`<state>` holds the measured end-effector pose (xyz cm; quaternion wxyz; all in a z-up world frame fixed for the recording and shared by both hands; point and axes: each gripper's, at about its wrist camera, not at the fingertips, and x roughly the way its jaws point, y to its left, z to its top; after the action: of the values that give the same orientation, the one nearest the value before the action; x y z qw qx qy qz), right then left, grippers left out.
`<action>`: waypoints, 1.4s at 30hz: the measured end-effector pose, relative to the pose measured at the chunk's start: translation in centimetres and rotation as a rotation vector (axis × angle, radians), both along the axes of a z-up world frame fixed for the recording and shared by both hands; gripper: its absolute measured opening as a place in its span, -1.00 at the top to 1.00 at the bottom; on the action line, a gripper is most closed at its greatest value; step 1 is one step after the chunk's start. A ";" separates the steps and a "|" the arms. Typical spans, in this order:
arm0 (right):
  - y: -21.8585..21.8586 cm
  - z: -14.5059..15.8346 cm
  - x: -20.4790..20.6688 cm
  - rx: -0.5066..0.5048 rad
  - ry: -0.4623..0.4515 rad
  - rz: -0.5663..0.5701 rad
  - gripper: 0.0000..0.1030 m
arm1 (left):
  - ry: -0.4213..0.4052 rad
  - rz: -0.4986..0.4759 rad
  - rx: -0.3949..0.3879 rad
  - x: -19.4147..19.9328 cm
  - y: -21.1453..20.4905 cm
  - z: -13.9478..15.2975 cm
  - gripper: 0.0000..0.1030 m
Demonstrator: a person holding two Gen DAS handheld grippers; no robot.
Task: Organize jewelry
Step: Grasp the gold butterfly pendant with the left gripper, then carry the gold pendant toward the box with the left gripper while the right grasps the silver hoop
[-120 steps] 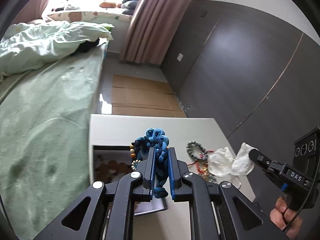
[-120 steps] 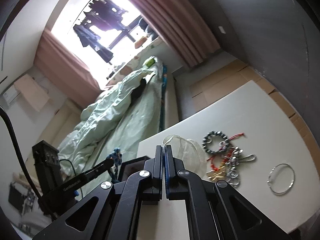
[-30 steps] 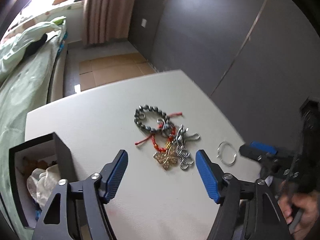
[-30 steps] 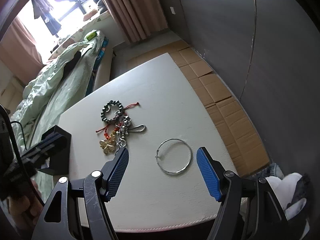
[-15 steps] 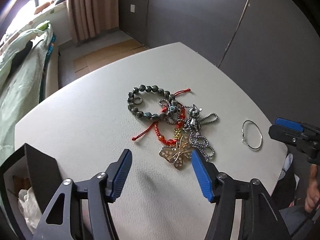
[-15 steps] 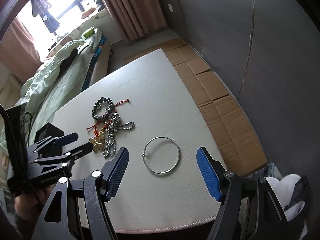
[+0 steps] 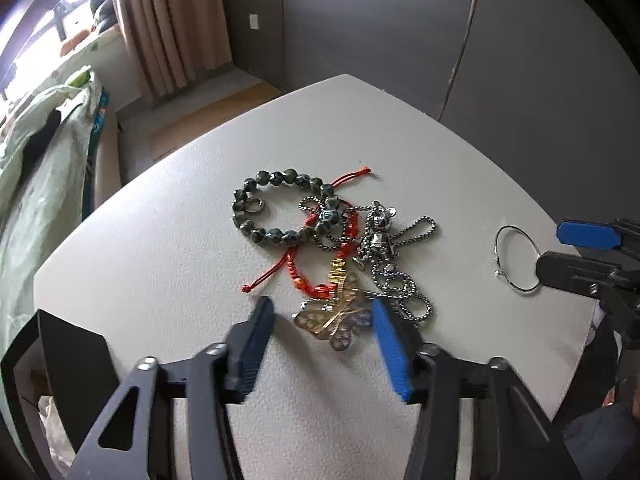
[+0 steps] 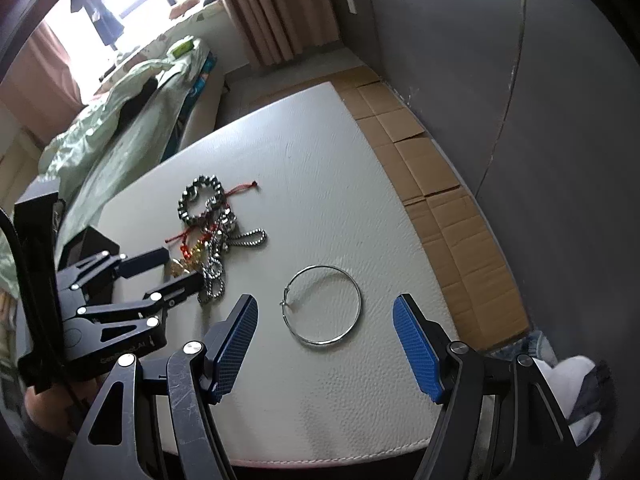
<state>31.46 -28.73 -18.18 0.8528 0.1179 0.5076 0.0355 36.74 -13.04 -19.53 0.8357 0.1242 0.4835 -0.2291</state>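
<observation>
A tangle of jewelry lies on the white table (image 7: 160, 240): a dark bead bracelet (image 7: 276, 210), a red cord bracelet (image 7: 316, 264), a silver chain (image 7: 394, 276) and a gold butterfly piece (image 7: 334, 320). My left gripper (image 7: 322, 320) is open, its jaws on either side of the butterfly piece. A silver hoop (image 8: 324, 306) lies apart on the table. My right gripper (image 8: 324, 338) is open just in front of the hoop. The black jewelry box (image 7: 72, 356) stands at the left.
The table's front edge (image 8: 340, 454) is close below my right gripper. A bed with green bedding (image 8: 120, 108) lies beyond the table. Cardboard sheets (image 8: 440, 184) cover the floor by the dark wall. The left gripper shows in the right wrist view (image 8: 176, 270).
My left gripper has moved down and forward to the jewelry tangle, so the butterfly piece now sits between its jaws. My right gripper has closed in on the silver hoop.
</observation>
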 end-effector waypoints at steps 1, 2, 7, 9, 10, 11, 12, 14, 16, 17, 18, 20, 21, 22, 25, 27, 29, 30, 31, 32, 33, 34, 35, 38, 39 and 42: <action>0.3 -0.1 0.1 -0.016 0.008 0.014 -0.37 | 0.007 0.003 -0.005 -0.1 0.1 0.0 0.22; 0.5 -0.2 0.3 -0.036 0.016 0.027 -0.37 | 0.011 0.004 -0.012 -0.2 0.2 0.0 0.25; 2.2 -0.7 0.9 -0.166 0.057 0.114 -0.37 | 0.061 0.039 -0.097 0.7 2.0 0.8 0.63; 2.4 -0.7 1.0 -0.174 0.063 0.132 -0.37 | 0.071 0.047 -0.107 0.9 2.4 0.9 0.68; 2.5 -0.8 1.0 -0.184 0.066 0.138 -0.37 | 0.079 0.050 -0.117 1.0 2.7 0.9 0.71; 2.6 -0.7 1.0 -0.193 0.067 0.141 -0.37 | 0.085 0.048 -0.130 1.1 2.7 1.0 0.72; 2.6 -0.7 1.1 -0.199 0.068 0.143 -0.37 | 0.087 0.046 -0.145 1.0 2.8 1.2 0.73; 2.6 -0.5 1.2 -0.195 0.068 0.144 -0.37 | 0.073 0.041 -0.158 0.7 3.0 1.8 0.77; 2.6 -0.3 1.2 -0.189 0.063 0.144 -0.37 | 0.062 0.041 -0.169 0.5 3.3 2.4 0.86; 2.6 -0.2 1.1 -0.191 0.059 0.147 -0.37 | 0.057 0.045 -0.178 0.4 3.6 2.8 0.86; 2.7 -0.1 1.0 -0.196 0.056 0.152 -0.37 | 0.054 0.049 -0.185 0.3 3.8 3.1 0.86; 2.9 -0.3 0.9 -0.214 0.058 0.166 -0.37 | 0.050 0.054 -0.198 0.1 4.2 3.4 0.86; 2.9 -0.3 0.9 -0.226 0.060 0.173 -0.37 | 0.046 0.057 -0.205 0.1 4.4 3.6 0.86; 2.9 -0.4 0.9 -0.233 0.063 0.177 -0.37 | 0.038 0.059 -0.215 -0.1 4.6 4.0 0.86; 3.1 -0.8 1.1 -0.251 0.073 0.188 -0.37 | 0.020 0.066 -0.240 -0.3 5.2 4.9 0.87; 3.4 -1.1 1.2 -0.262 0.074 0.198 -0.37 | 0.011 0.072 -0.252 -0.4 5.6 5.3 0.87; 3.7 -1.4 1.5 -0.267 0.079 0.208 -0.37 | 0.002 0.082 -0.261 -0.6 6.1 5.8 0.87; 3.8 -1.5 1.6 -0.264 0.082 0.210 -0.37 | -0.002 0.086 -0.265 -0.7 6.3 6.0 0.87; 3.9 -1.7 1.8 -0.262 0.084 0.212 -0.37 | -0.009 0.091 -0.272 -0.8 6.6 6.3 0.87; 3.9 -1.8 1.9 -0.265 0.081 0.214 -0.37 | -0.012 0.093 -0.277 -0.8 6.9 6.5 0.87; 4.0 -1.8 2.1 -0.272 0.075 0.218 -0.37 | -0.016 0.096 -0.284 -0.9 7.1 6.7 0.87; 4.1 -1.9 2.1 -0.277 0.070 0.221 -0.37 | -0.021 0.099 -0.289 -1.1 7.3 6.9 0.86; 4.1 -1.9 2.2 -0.279 0.067 0.224 -0.37 | -0.025 0.102 -0.293 -1.2 7.6 7.0 0.87; 4.3 -2.0 2.1 -0.296 0.054 0.231 -0.12 | -0.039 0.117 -0.307 -1.6 8.4 7.6 0.87; 4.3 -1.9 1.9 -0.291 0.050 0.235 0.00 | -0.044 0.123 -0.312 -1.7 8.7 7.8 0.86; 4.4 -2.0 1.8 -0.275 0.048 0.233 0.00 | -0.058 0.143 -0.336 -2.0 9.9 8.4 0.86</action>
<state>33.27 -24.29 -20.14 0.8386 -0.0585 0.5381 0.0614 34.69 -3.10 -11.11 0.8725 -0.0454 0.4216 -0.2428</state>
